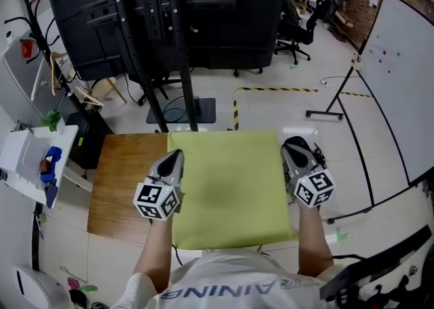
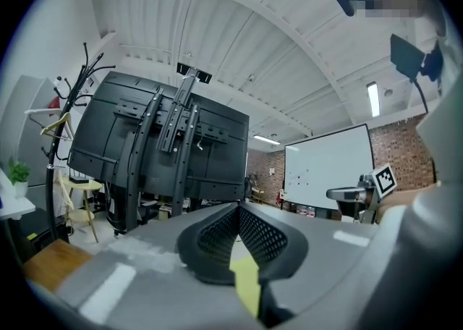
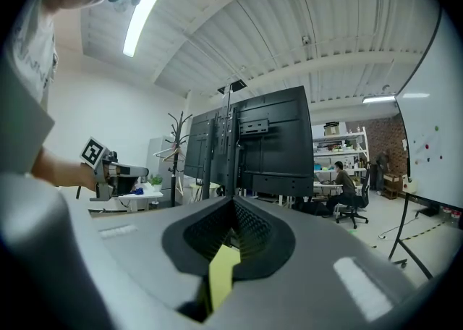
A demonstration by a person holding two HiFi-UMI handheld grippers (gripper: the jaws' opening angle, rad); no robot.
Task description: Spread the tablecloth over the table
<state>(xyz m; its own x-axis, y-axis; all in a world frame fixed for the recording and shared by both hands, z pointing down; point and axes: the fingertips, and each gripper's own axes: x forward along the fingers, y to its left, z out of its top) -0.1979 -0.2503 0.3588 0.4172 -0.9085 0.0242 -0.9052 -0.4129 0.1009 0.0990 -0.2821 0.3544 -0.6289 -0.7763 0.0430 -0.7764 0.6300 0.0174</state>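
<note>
A yellow-green tablecloth (image 1: 230, 189) hangs stretched flat above the wooden table (image 1: 119, 186) in the head view. My left gripper (image 1: 178, 156) is shut on the cloth's left edge, and my right gripper (image 1: 287, 146) is shut on its right edge. A strip of the tablecloth (image 2: 246, 281) shows pinched between the closed jaws in the left gripper view, and the same cloth (image 3: 221, 274) shows in the right gripper view. The cloth hides most of the table beneath it; only the left part of the tabletop shows.
A large black screen on a stand (image 1: 169, 16) rises just beyond the table. A white side table (image 1: 30, 158) with small items stands at the left, a whiteboard (image 1: 400, 77) at the right. Office chairs (image 1: 298, 26) sit far back. A seated person (image 3: 343, 184) is in the distance.
</note>
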